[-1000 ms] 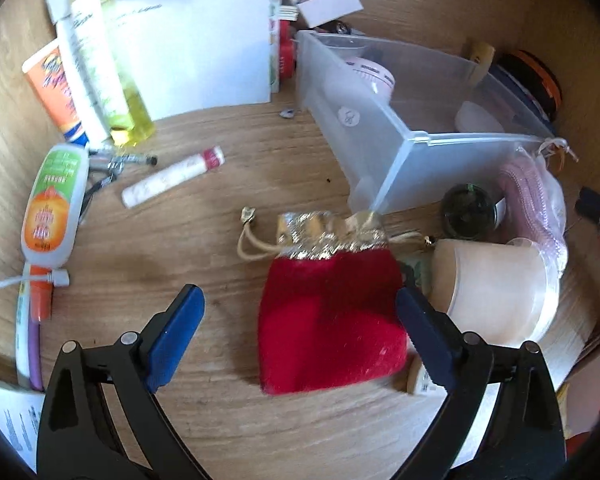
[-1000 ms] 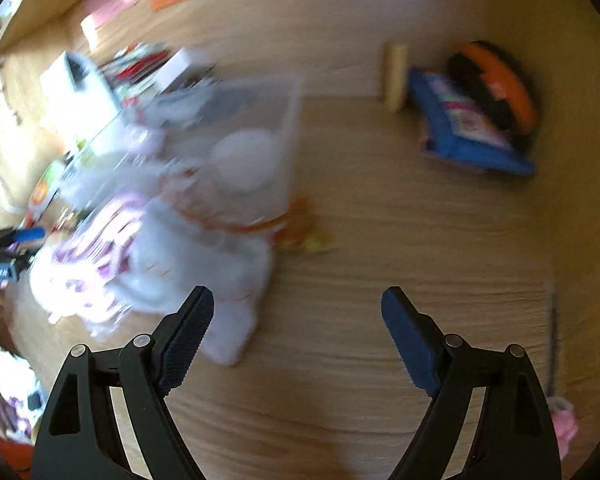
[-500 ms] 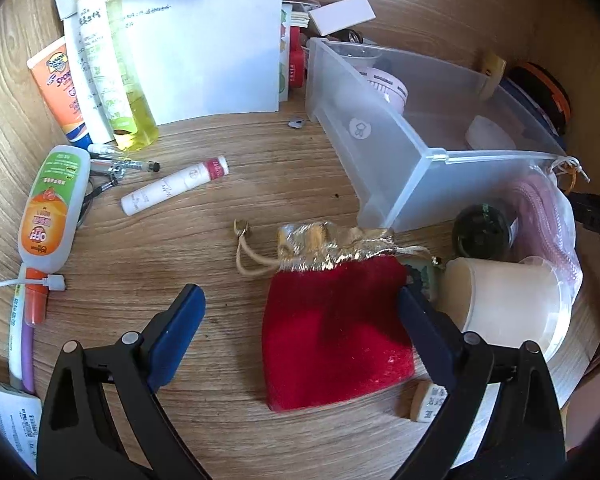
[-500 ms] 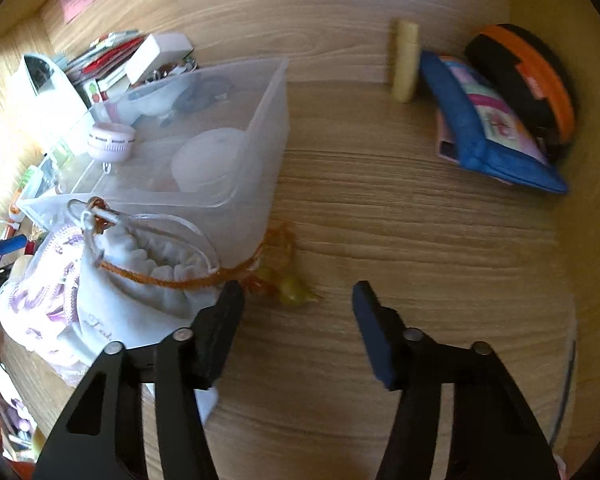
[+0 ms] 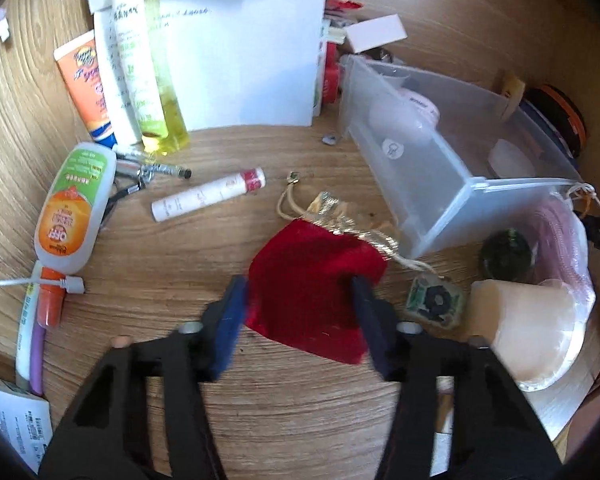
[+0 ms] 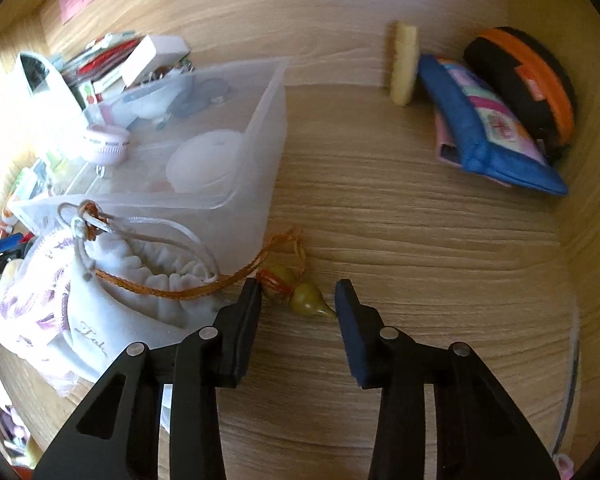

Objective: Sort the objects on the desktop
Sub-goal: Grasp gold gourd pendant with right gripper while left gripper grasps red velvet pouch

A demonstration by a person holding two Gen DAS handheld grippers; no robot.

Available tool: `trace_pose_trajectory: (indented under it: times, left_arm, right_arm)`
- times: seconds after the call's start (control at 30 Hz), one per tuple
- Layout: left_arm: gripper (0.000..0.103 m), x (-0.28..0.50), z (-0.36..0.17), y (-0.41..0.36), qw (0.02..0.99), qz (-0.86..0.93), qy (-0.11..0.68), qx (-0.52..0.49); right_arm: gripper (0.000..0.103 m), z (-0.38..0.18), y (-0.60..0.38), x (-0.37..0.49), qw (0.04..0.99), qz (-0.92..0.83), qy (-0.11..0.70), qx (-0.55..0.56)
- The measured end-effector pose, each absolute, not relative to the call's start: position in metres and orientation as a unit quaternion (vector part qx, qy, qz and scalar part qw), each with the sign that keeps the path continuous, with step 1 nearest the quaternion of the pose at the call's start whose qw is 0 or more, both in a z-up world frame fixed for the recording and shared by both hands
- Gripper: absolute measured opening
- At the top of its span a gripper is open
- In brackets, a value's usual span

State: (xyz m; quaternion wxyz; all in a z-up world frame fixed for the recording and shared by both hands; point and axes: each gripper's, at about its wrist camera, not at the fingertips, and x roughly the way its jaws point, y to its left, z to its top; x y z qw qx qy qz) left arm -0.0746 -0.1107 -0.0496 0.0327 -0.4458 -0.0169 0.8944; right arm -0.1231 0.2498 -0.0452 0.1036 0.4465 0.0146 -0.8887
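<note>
From the left wrist view, the left hand-held gripper (image 5: 300,308) had its blue pads partly apart, one on each side of the lower half of a red velvet pouch (image 5: 316,280); both pads lay against the pouch's edges, though whether they actually pinched it could not be told. The pouch lay flat on the wooden bench (image 5: 204,256), its gold-trimmed mouth pointing toward a clear plastic bin (image 5: 432,184) just beyond it. A white lip-balm tube (image 5: 208,199) lay to the pouch's left, and farther left an orange-and-green bottle (image 5: 74,208). A cream-coloured cup (image 5: 528,332) lay on its side at the right, with a small patterned square packet (image 5: 434,306) between it and the pouch.

From the right wrist view, the right hand-held gripper (image 6: 298,300) was open, its pads spread to either side of a small olive-green gourd charm (image 6: 300,296) resting on the bench (image 6: 420,240). The left pad sat just beside the charm; the right pad stood clear of its pointed tip. An orange cord (image 6: 204,286) ran from the charm across a white drawstring bag (image 6: 100,312) that leaned against the clear bin (image 6: 220,168). A blue fabric pouch (image 6: 488,140) lay well apart at the far right.
</note>
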Motion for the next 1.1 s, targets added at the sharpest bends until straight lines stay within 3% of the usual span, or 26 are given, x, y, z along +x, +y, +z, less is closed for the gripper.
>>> trace_pose_trajectory:
  times: [0.03,0.1,0.2,0.4,0.47,0.5,0.53,0.6,0.87,1.07,1.1]
  left_arm:
    - [0.034,-0.074,-0.047,-0.109,0.034,0.896,-0.014,-0.443]
    - [0.028,-0.071,-0.043,-0.107,0.033,0.898,-0.008,-0.439]
    - [0.003,-0.066,-0.041,-0.106,0.040,0.897,-0.013,-0.439]
    - [0.003,-0.045,-0.031,-0.102,0.058,0.905,-0.023,-0.421]
    - [0.009,-0.040,-0.027,-0.099,0.058,0.906,-0.013,-0.419]
    - [0.030,-0.040,-0.027,-0.097,0.061,0.904,-0.006,-0.422]
    - [0.062,-0.041,-0.027,-0.095,0.063,0.903,0.001,-0.426]
    - [0.087,-0.045,-0.028,-0.092,0.053,0.908,0.018,-0.416]
    - [0.086,-0.092,-0.058,-0.097,0.069,0.883,0.018,-0.463]
    - [0.069,-0.102,-0.071,-0.106,0.083,0.875,-0.015,-0.476]
    - [0.058,-0.100,-0.070,-0.106,0.084,0.877,-0.017,-0.473]
  right_arm:
    - [0.035,-0.043,0.251,-0.121,0.101,-0.891,0.014,0.442]
    - [0.035,-0.033,0.255,-0.114,0.094,-0.899,0.013,0.427]
    - [0.035,-0.017,0.262,-0.102,0.098,-0.908,0.001,0.408]
    - [0.035,0.010,0.259,-0.080,0.122,-0.917,-0.006,0.379]
    - [0.035,0.015,0.255,-0.074,0.131,-0.919,-0.006,0.371]
    - [0.035,0.016,0.251,-0.072,0.133,-0.920,-0.005,0.369]
    - [0.035,0.019,0.250,-0.070,0.139,-0.920,-0.005,0.366]
    - [0.035,0.021,0.246,-0.068,0.145,-0.921,-0.005,0.362]
    - [0.035,0.020,0.242,-0.062,0.152,-0.919,-0.006,0.365]
    - [0.035,0.021,0.244,-0.062,0.149,-0.919,-0.012,0.364]
    - [0.035,0.021,0.245,-0.061,0.150,-0.920,-0.014,0.362]
